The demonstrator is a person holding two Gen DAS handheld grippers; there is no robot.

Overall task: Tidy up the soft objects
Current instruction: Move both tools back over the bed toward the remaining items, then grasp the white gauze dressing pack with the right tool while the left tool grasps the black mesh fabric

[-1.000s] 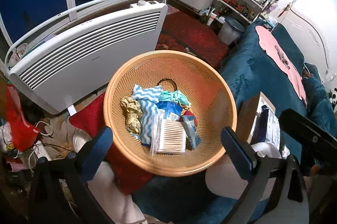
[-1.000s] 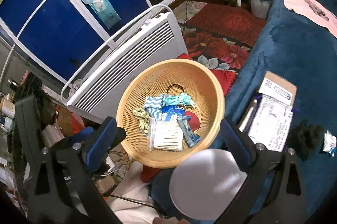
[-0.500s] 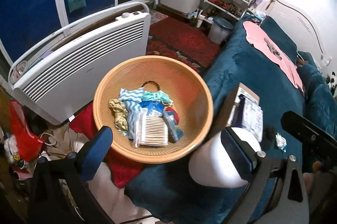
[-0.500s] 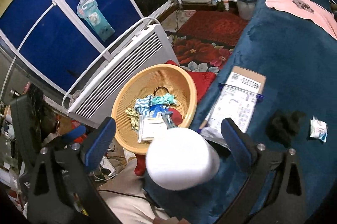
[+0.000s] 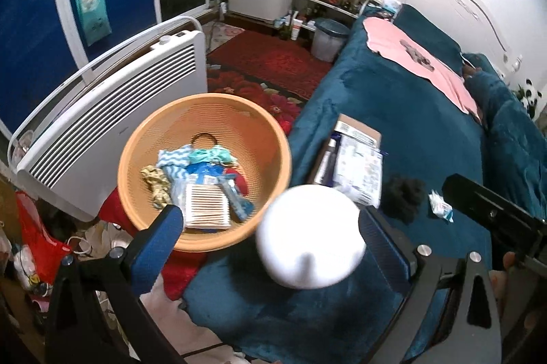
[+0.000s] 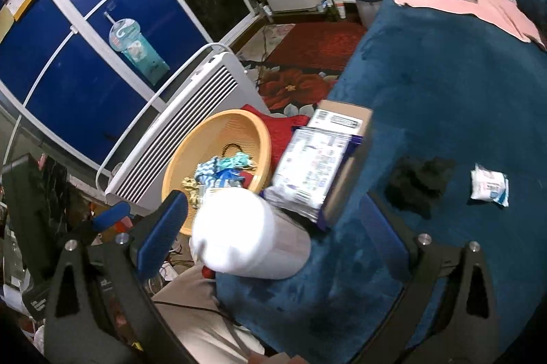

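Observation:
An orange mesh basket (image 5: 270,138) (image 6: 218,131) sits beside the teal bed and holds scrunchies, a blue packet and a pack of cotton swabs (image 5: 207,210). A black fluffy scrunchie (image 5: 405,193) (image 6: 418,181) and a small white wrapped packet (image 5: 441,210) (image 6: 489,184) lie on the teal bedspread (image 5: 393,111). A white cylinder (image 5: 309,249) (image 6: 248,232) stands at the bed's edge, near both cameras. My left gripper (image 5: 270,230) is open and empty above the basket's front rim. My right gripper (image 6: 277,223) is open and empty above the cylinder.
A cardboard box with a printed bag (image 5: 359,158) (image 6: 314,165) lies between basket and scrunchie. A white panel heater (image 5: 112,121) stands left of the basket. A pink cloth (image 5: 413,59) lies far up the bed. A red flowered rug (image 5: 273,66) covers the floor.
Both grippers have pulled back and swung right, from over the basket toward the bed. The black scrunchie and white packet have come into both views. Both stayed open.

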